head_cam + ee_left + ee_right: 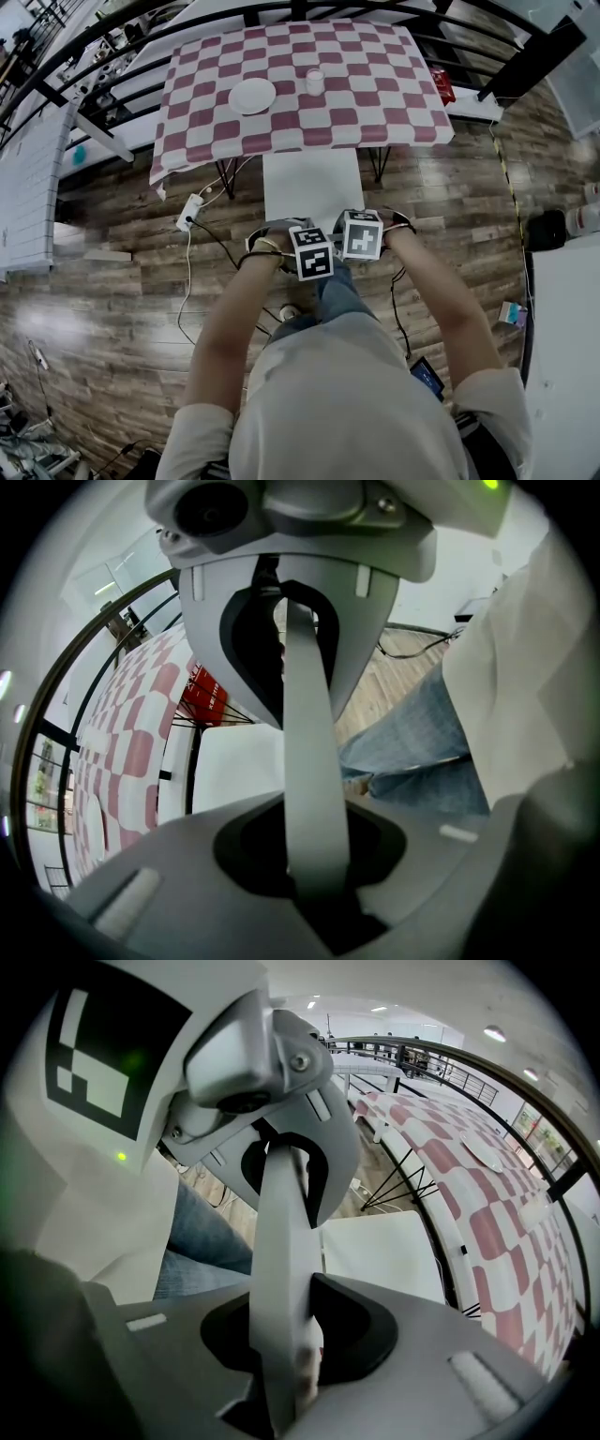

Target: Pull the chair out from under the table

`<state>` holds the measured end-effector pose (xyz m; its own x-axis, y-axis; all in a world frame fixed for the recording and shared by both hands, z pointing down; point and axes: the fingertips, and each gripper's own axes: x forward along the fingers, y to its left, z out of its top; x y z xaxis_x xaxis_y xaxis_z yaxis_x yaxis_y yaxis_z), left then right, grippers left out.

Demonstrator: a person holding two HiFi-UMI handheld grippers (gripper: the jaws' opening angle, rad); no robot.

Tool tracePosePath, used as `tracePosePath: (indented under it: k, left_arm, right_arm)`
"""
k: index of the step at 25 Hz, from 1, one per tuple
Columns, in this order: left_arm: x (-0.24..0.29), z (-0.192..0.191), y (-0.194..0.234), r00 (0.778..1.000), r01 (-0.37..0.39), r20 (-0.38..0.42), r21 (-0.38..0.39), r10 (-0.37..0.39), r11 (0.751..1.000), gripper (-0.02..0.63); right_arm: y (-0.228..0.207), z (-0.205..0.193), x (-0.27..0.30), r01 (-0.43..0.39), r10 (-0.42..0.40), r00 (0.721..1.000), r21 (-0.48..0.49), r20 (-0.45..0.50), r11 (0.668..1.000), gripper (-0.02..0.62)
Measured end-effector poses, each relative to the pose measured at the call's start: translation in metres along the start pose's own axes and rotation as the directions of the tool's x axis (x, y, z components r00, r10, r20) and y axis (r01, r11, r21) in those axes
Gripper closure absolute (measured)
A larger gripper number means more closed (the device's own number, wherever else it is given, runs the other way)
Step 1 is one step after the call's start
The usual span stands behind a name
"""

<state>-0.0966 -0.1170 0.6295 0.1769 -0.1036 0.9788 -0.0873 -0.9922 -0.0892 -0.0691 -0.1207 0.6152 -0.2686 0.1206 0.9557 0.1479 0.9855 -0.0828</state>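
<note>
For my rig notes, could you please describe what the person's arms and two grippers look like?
The left gripper and right gripper match: grey plastic bodies with broad grey fingers, each topped by a white cube bearing black square markers. The person wears a light short-sleeved shirt, with dark straps around both wrists.

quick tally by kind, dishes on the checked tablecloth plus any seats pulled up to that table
round white plate: 1
white cup: 1
white square-seated chair: 1
total: 3
</note>
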Motion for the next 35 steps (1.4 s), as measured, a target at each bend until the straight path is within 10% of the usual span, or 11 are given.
tracePosePath:
  k: [35]
  left_arm:
    - [-0.008,0.000,-0.089,1.000,-0.020,0.004,0.035,0.020,0.999,0.528]
  right_arm:
    - [0.090,0.006,0.008,0.046,-0.047,0.999,0.071,0.020,0.996,0.511]
